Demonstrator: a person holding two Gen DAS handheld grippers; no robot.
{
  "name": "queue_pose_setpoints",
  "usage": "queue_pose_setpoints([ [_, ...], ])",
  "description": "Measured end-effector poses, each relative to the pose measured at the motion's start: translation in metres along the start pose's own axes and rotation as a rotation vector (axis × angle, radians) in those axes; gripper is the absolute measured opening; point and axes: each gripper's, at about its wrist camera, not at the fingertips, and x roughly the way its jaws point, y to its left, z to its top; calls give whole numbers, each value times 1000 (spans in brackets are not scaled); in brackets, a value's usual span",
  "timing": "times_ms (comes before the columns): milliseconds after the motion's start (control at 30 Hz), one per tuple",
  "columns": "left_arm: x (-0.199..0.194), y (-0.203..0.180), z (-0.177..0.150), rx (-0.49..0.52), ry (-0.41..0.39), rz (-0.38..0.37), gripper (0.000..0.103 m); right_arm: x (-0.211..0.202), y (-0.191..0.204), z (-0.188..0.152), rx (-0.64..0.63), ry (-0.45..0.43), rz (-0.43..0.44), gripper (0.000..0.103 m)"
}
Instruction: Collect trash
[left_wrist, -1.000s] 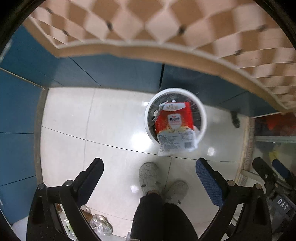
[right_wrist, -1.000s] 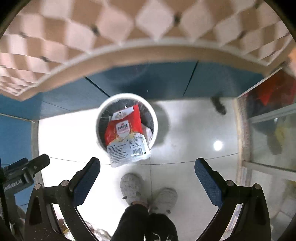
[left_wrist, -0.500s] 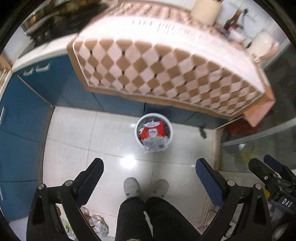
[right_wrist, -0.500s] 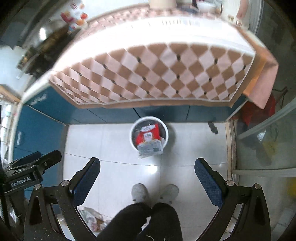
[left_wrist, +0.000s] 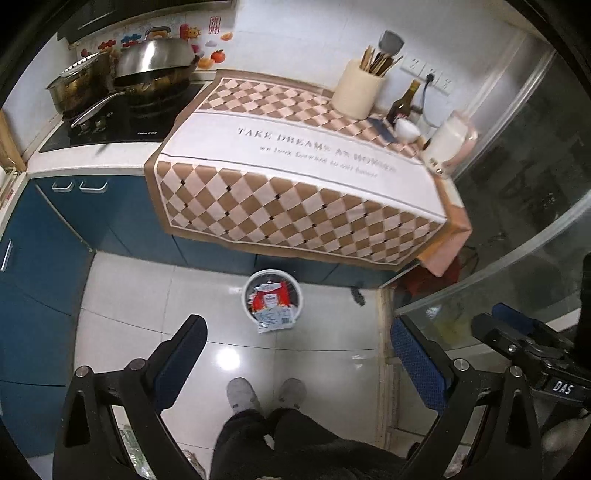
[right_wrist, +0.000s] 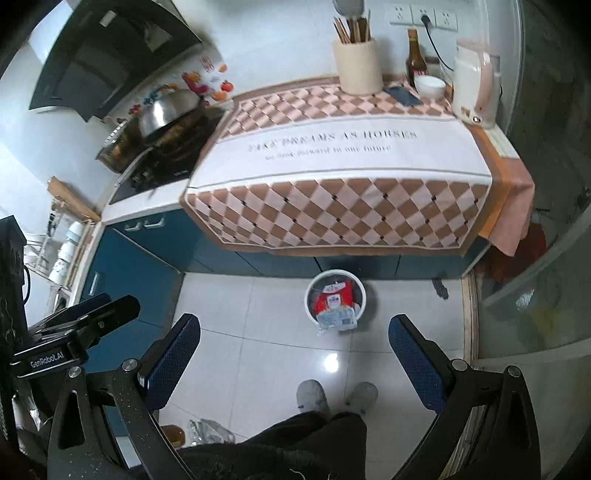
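Two grippers hang high over the kitchen floor, both spread wide with nothing between their blue pads: the left gripper (left_wrist: 297, 350) and the right gripper (right_wrist: 293, 345). At frame centre a white trash bin (left_wrist: 272, 300) stands on the tiles, a red-and-white snack wrapper (left_wrist: 272, 308) draped over its near rim. Above it, the checkered cloth (right_wrist: 343, 147) reads "AS HORSES". "DAS" shows lower right in the left view; "GenRobot.AI" sits lower left in the right view.
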Motion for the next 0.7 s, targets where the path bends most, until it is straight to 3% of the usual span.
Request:
queue_pose_setpoints([
  [333, -30, -7, -4, 13, 10, -40, 102, -34, 27, 0, -19, 10, 46, 103],
  [700, -40, -3, -5, -6, -12, -69, 103, -46, 27, 3, -18, 12, 44, 103],
])
